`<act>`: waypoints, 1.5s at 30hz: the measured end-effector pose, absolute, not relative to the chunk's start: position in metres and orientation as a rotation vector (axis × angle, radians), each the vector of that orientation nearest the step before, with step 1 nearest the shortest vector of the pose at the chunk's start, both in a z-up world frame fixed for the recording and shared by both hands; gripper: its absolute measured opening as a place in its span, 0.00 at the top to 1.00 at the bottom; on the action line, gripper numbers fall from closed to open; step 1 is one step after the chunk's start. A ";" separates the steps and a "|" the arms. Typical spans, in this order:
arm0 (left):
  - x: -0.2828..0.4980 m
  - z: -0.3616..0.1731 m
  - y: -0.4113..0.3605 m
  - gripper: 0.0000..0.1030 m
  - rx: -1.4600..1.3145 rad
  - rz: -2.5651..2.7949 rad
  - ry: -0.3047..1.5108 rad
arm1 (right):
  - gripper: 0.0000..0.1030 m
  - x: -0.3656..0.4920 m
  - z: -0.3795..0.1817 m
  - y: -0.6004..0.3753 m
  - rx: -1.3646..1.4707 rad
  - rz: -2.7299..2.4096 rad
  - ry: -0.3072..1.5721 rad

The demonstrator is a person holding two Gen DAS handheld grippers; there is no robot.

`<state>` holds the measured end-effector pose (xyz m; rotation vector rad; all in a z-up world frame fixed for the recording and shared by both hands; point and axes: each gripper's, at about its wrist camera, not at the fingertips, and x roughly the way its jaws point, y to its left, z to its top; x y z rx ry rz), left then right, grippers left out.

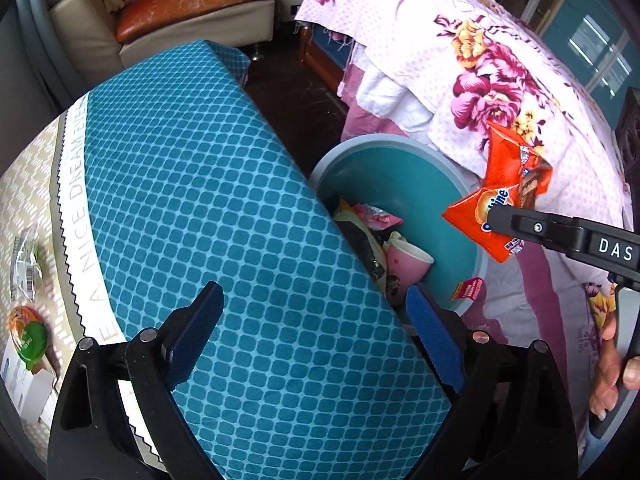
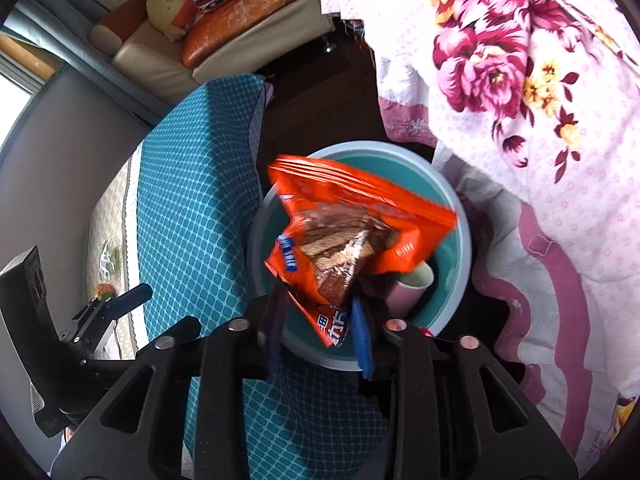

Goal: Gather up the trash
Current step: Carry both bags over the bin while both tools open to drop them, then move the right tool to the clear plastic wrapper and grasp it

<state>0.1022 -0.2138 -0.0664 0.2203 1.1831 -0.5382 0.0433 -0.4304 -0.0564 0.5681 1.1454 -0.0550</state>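
My right gripper [image 2: 316,328] is shut on an orange snack wrapper [image 2: 352,224] and holds it above the teal trash bin [image 2: 460,268]. The wrapper [image 1: 500,196] and the right gripper's fingers [image 1: 520,226] also show in the left wrist view, over the bin's rim [image 1: 384,140]. The bin holds a pink paper cup [image 1: 404,264], a pink wrapper [image 1: 376,216] and dark scraps. My left gripper [image 1: 316,336] is open and empty, over the teal cloth's hanging side beside the bin.
A table with a teal patterned cloth [image 1: 192,184] stands left of the bin. A green-lidded cup [image 1: 28,338] and a clear packet [image 1: 24,264] lie on it. A floral bedcover [image 1: 460,60] hangs on the right. A sofa [image 1: 180,12] stands behind.
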 end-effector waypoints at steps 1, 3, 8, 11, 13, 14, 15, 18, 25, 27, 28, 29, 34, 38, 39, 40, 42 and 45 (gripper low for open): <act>0.103 -0.067 -0.210 0.10 0.214 -0.537 1.184 | 0.63 0.044 -0.057 -0.428 0.565 -0.054 1.147; 0.104 -0.067 -0.202 0.10 0.198 -0.533 1.187 | 0.57 0.045 -0.058 -0.423 0.563 -0.053 1.158; 0.107 -0.069 -0.187 0.10 0.161 -0.527 1.196 | 0.47 0.048 -0.055 -0.412 0.544 -0.072 1.162; 0.107 -0.069 -0.180 0.10 0.141 -0.527 1.198 | 0.44 0.049 -0.052 -0.407 0.533 -0.086 1.163; 0.107 -0.068 -0.175 0.09 0.129 -0.526 1.200 | 0.40 0.049 -0.051 -0.405 0.534 -0.089 1.165; 0.107 -0.068 -0.172 0.09 0.124 -0.527 1.200 | 0.35 0.049 -0.049 -0.404 0.533 -0.097 1.167; 0.106 -0.067 -0.169 0.09 0.120 -0.527 1.199 | 0.33 0.049 -0.048 -0.403 0.532 -0.101 1.169; 0.103 -0.065 -0.161 0.09 0.109 -0.519 1.193 | 0.32 0.049 -0.044 -0.399 0.525 -0.101 1.170; 0.097 -0.057 -0.138 0.09 0.080 -0.497 1.179 | 0.29 0.047 -0.035 -0.383 0.501 -0.082 1.174; 0.095 -0.054 -0.129 0.09 0.078 -0.488 1.173 | 0.29 0.047 -0.032 -0.375 0.485 -0.073 1.172; 0.093 -0.053 -0.123 0.09 0.077 -0.483 1.168 | 0.29 0.047 -0.031 -0.372 0.480 -0.069 1.172; 0.092 -0.051 -0.117 0.09 0.076 -0.475 1.162 | 0.29 0.048 -0.029 -0.365 0.471 -0.058 1.174; 0.088 -0.048 -0.080 0.09 0.072 -0.425 1.152 | 0.29 0.052 -0.023 -0.339 0.436 -0.020 1.180; 0.087 -0.047 -0.038 0.09 0.058 -0.367 1.145 | 0.29 0.059 -0.020 -0.305 0.387 0.026 1.196; 0.088 -0.046 -0.028 0.09 0.052 -0.353 1.144 | 0.28 0.061 -0.020 -0.299 0.378 0.034 1.200; 0.089 -0.046 -0.015 0.09 0.045 -0.337 1.143 | 0.28 0.062 -0.020 -0.292 0.365 0.044 1.204; 0.092 -0.046 0.009 0.09 0.029 -0.303 1.142 | 0.28 0.069 -0.020 -0.273 0.329 0.073 1.219; 0.097 -0.046 0.045 0.09 0.006 -0.250 1.135 | 0.28 0.080 -0.021 -0.247 0.280 0.110 1.241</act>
